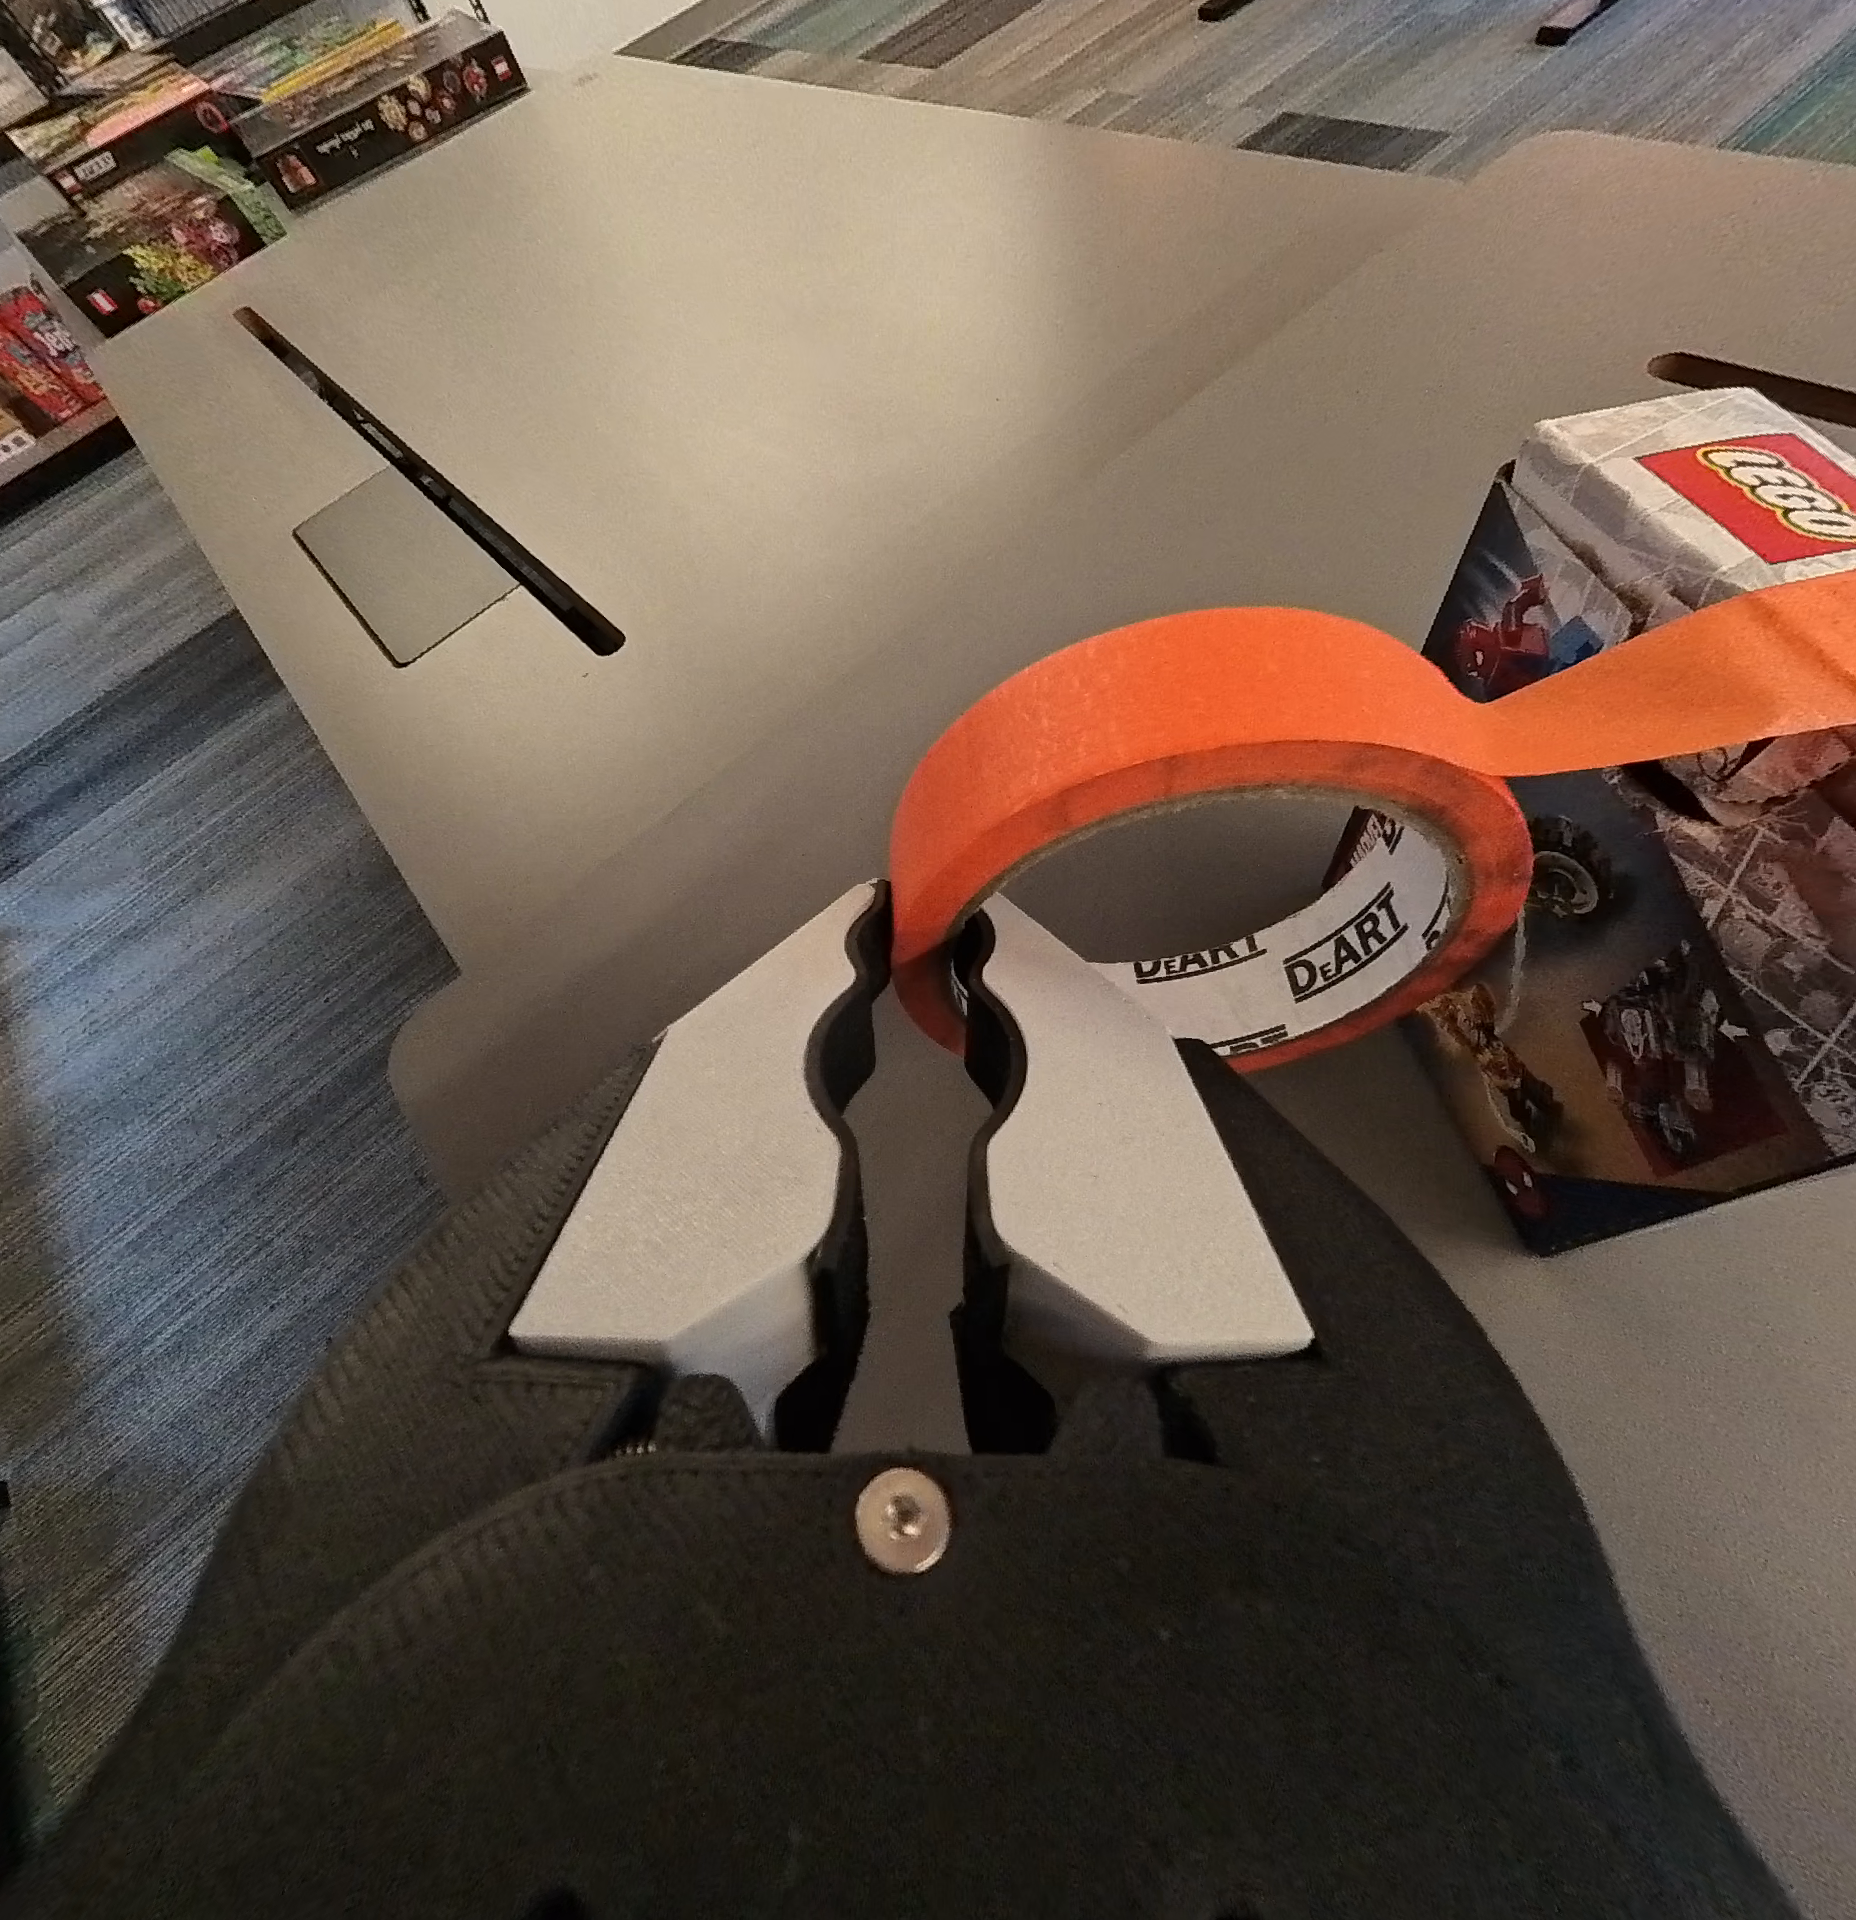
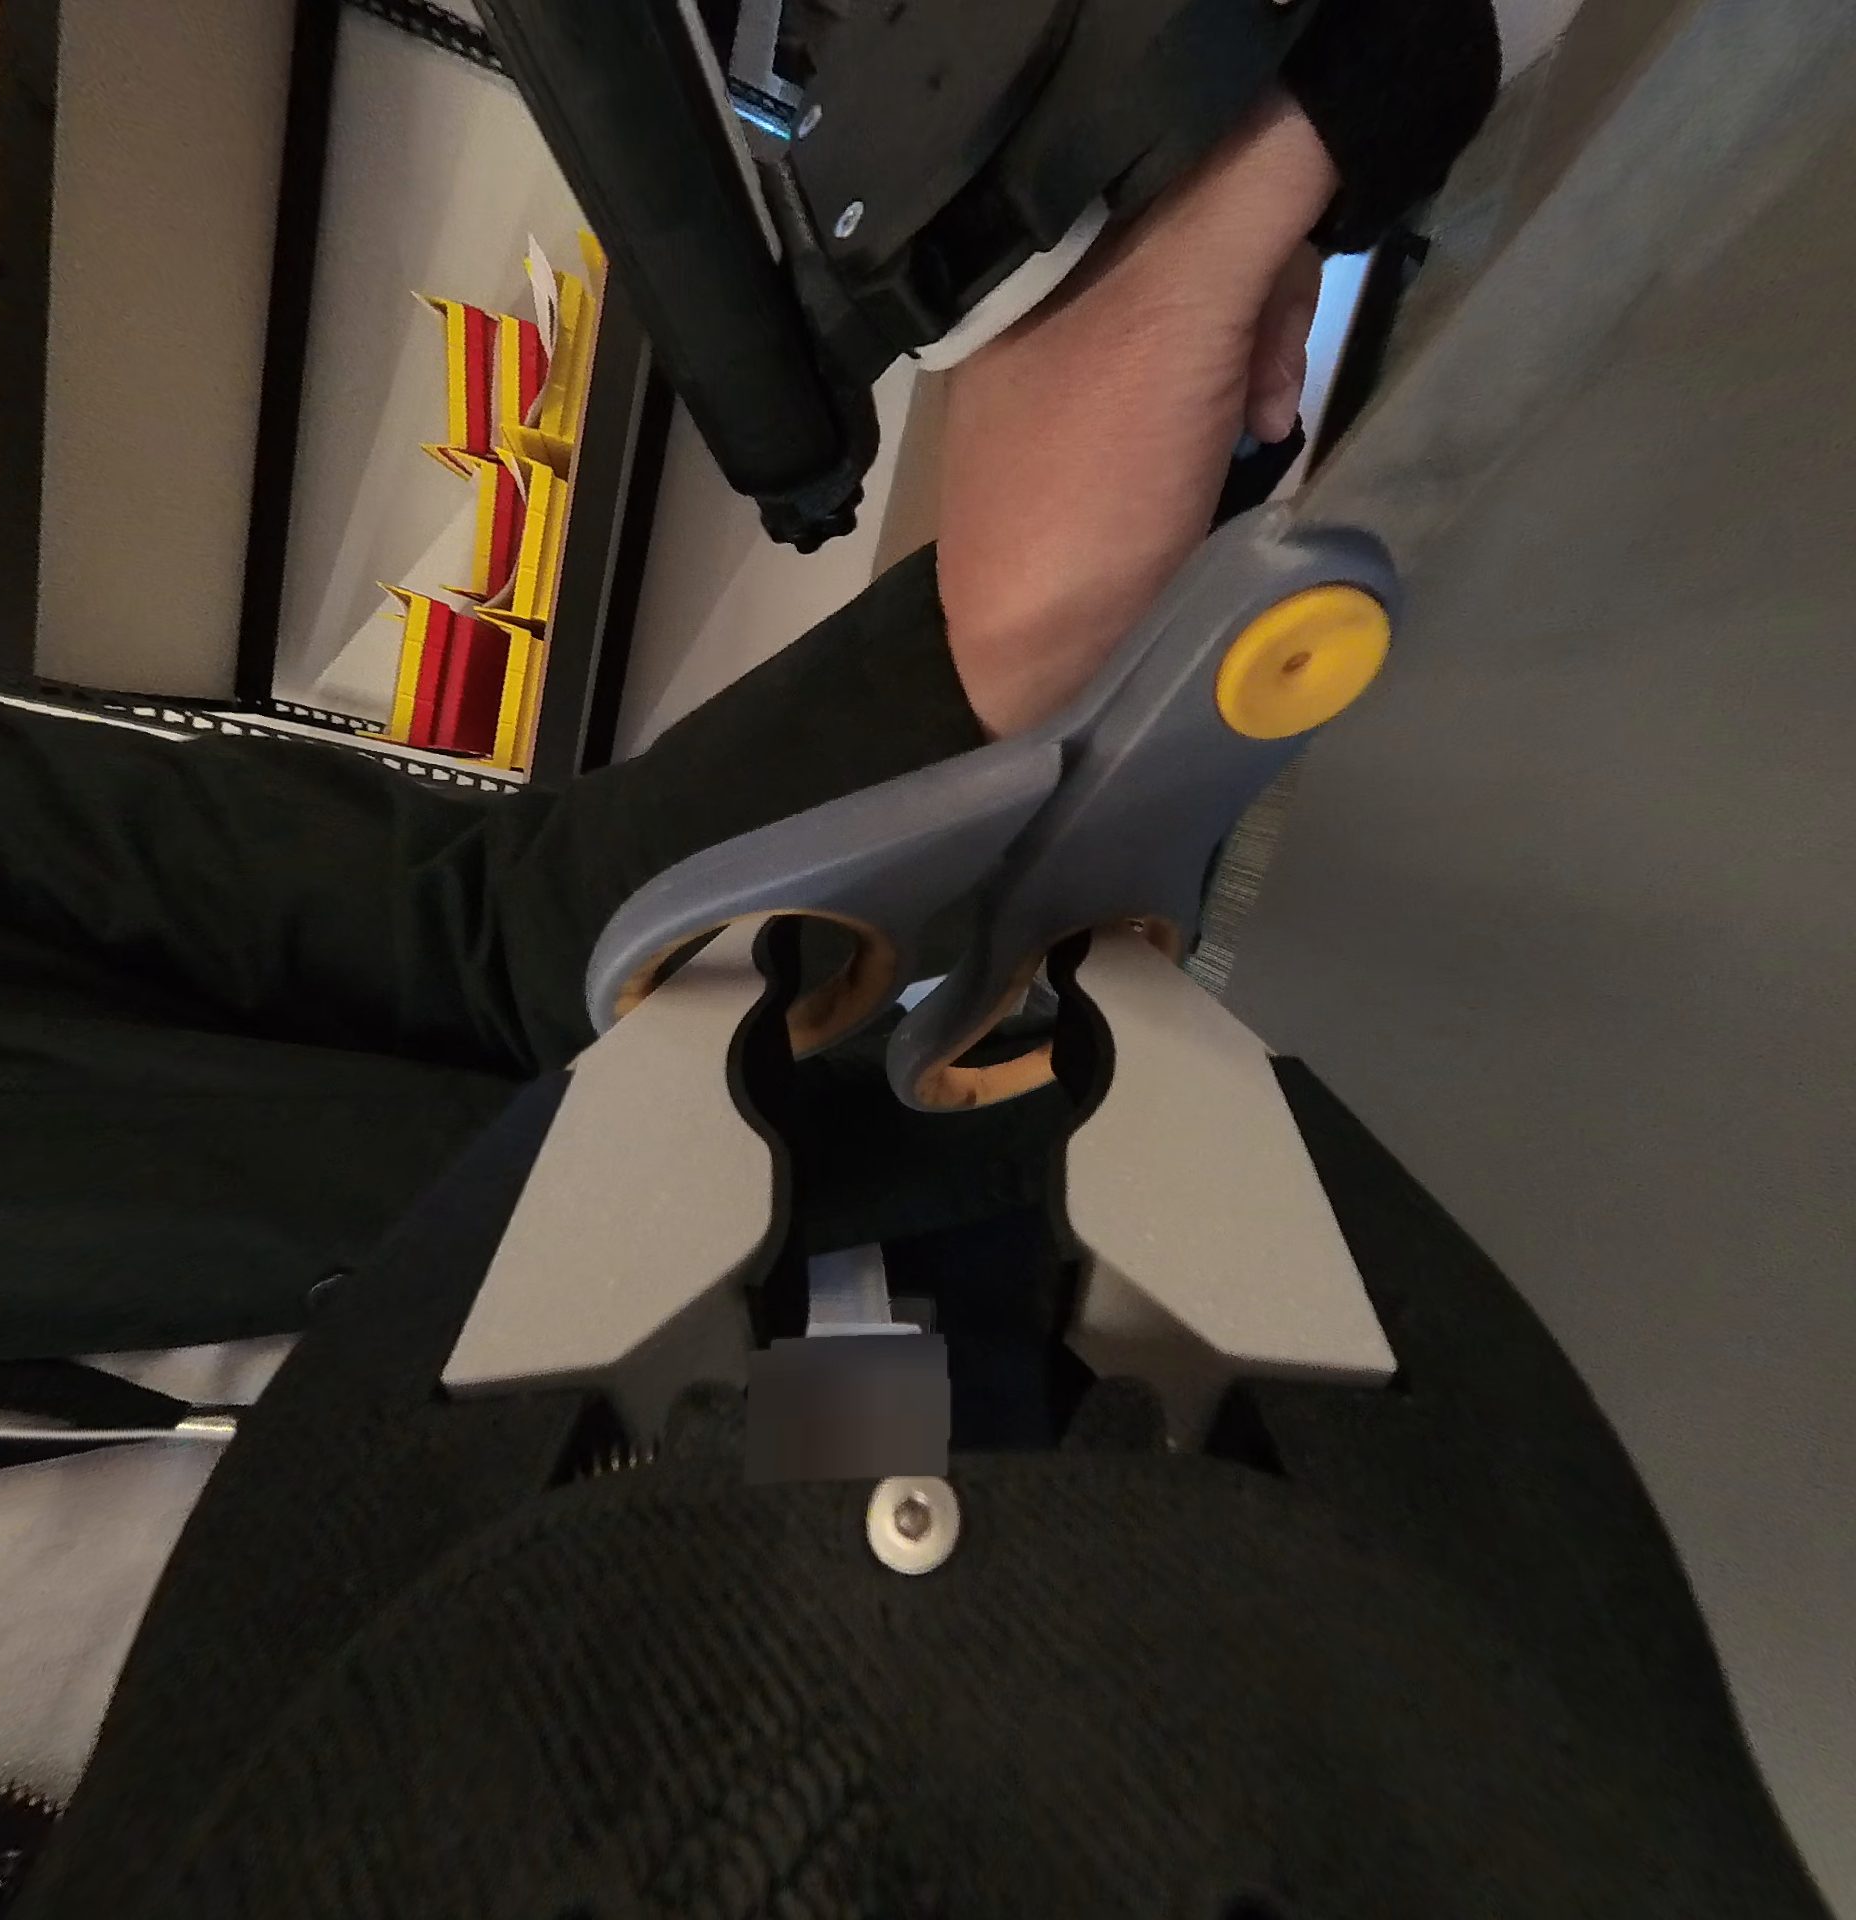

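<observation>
Orange tape roll (image 1: 1204,831), centre frame, is pinched at its near rim by the left gripper (image 1: 924,935); its strip (image 1: 1672,675) runs right over a toy box (image 1: 1682,831). The right gripper (image 2: 924,997) stands spread inside the handle loops of the scissors (image 2: 1007,831).

The left gripper (image 1: 929,940) pinches an orange tape roll (image 1: 1204,842) beside a toy box (image 1: 1672,883) on a grey table (image 1: 799,416).

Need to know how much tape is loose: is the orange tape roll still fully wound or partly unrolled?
Partly unrolled. A strip leaves the orange tape roll rightward across the toy box, out of frame.
</observation>
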